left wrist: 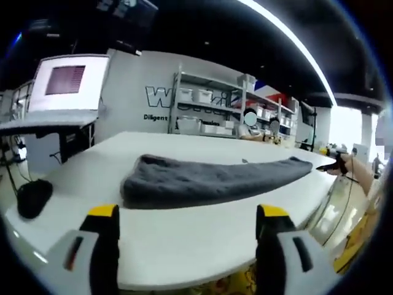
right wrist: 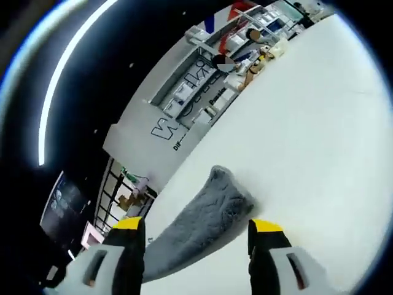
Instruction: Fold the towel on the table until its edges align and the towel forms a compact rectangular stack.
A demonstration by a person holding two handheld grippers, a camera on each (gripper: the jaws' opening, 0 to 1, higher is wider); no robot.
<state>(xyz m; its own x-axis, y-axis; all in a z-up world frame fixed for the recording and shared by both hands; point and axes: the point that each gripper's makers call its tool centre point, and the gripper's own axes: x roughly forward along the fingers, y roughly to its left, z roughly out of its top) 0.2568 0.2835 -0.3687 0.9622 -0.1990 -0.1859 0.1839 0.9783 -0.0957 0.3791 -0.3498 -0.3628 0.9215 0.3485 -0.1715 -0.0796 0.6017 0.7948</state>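
A dark grey towel (left wrist: 209, 179) lies bunched in a long strip across the white table (left wrist: 184, 239). My left gripper (left wrist: 188, 214) is open, its yellow-tipped jaws wide apart at the table's near edge, short of the towel. My right gripper (left wrist: 334, 164), held by a hand, hovers just past the towel's right end. In the right gripper view the towel (right wrist: 212, 206) runs away from the camera between the jaws, and the right gripper (right wrist: 196, 227) is open with nothing gripped. That view is rolled, so the table (right wrist: 319, 123) slants.
A black rounded object (left wrist: 32, 196) sits on the table's left corner. A monitor (left wrist: 67, 80) stands on a side desk at left. Shelving with white bins (left wrist: 209, 110) lines the back wall. The table's far half is bare.
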